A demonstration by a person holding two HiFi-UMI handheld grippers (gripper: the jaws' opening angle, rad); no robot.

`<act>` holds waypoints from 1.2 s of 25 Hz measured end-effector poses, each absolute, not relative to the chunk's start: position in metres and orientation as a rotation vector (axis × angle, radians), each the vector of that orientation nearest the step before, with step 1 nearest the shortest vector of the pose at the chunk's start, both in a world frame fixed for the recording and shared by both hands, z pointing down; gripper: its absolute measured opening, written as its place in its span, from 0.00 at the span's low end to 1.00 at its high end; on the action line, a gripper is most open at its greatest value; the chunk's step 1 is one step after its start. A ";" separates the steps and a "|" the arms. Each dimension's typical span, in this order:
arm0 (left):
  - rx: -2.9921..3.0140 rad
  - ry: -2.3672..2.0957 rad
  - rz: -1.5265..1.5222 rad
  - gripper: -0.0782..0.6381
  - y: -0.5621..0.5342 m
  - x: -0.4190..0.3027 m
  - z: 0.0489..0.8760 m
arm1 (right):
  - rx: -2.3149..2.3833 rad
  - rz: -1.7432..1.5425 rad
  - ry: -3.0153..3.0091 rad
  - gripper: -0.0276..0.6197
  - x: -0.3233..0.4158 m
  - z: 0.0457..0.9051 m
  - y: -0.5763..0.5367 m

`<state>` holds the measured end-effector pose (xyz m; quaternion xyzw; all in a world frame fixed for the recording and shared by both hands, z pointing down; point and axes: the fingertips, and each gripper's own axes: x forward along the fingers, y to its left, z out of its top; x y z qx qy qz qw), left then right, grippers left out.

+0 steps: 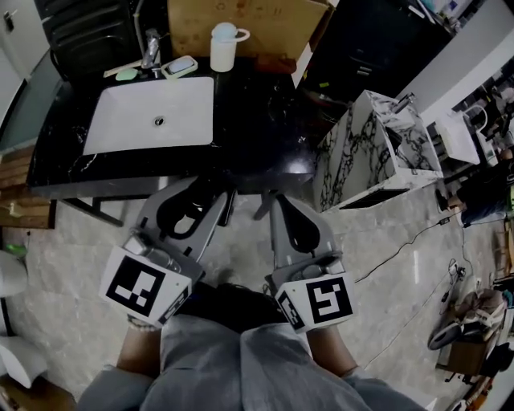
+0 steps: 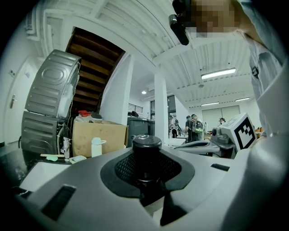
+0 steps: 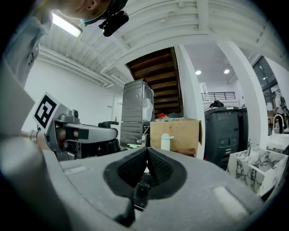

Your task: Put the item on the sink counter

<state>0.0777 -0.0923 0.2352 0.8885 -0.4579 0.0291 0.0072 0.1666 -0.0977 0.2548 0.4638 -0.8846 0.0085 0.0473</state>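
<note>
Black bottle (image 2: 146, 146) is clamped by the left gripper (image 2: 145, 175) at lower centre. The right gripper (image 3: 146, 152) is seen with jaws pressed together, empty.

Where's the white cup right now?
In the head view, the white cup stands at the back of the black counter, right of the soap dish, before the cardboard box.

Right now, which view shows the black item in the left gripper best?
The left gripper view: the black capped item sits centred between the jaws. The head view shows only a dark shape from above; the right gripper view barely shows it.
</note>
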 end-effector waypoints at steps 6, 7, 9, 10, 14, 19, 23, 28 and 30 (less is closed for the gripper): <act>2.744 -1.508 0.100 0.24 -0.096 0.086 0.235 | 1.348 0.025 -2.739 0.04 0.177 0.258 -0.105; 2.740 -1.514 0.105 0.24 -0.096 0.088 0.235 | 1.344 0.026 -2.743 0.04 0.179 0.258 -0.105; 2.736 -1.518 0.111 0.24 -0.098 0.091 0.235 | 1.345 0.031 -2.746 0.04 0.184 0.257 -0.106; 2.736 -1.518 0.112 0.24 -0.099 0.093 0.235 | 1.352 0.032 -2.746 0.04 0.187 0.257 -0.107; 2.741 -1.508 0.108 0.24 -0.106 0.098 0.234 | 1.373 0.039 -2.737 0.04 0.195 0.257 -0.111; 2.754 -1.490 0.104 0.24 -0.118 0.102 0.236 | 1.391 0.026 -2.718 0.04 0.199 0.257 -0.118; 2.764 -1.471 0.109 0.24 -0.135 0.099 0.240 | 1.405 0.028 -2.703 0.04 0.195 0.260 -0.132; 2.756 -1.464 0.143 0.24 -0.165 0.095 0.245 | 1.398 0.032 -2.697 0.04 0.189 0.261 -0.162; 2.757 -1.462 0.152 0.24 -0.180 0.091 0.246 | 1.390 0.028 -2.695 0.04 0.184 0.260 -0.176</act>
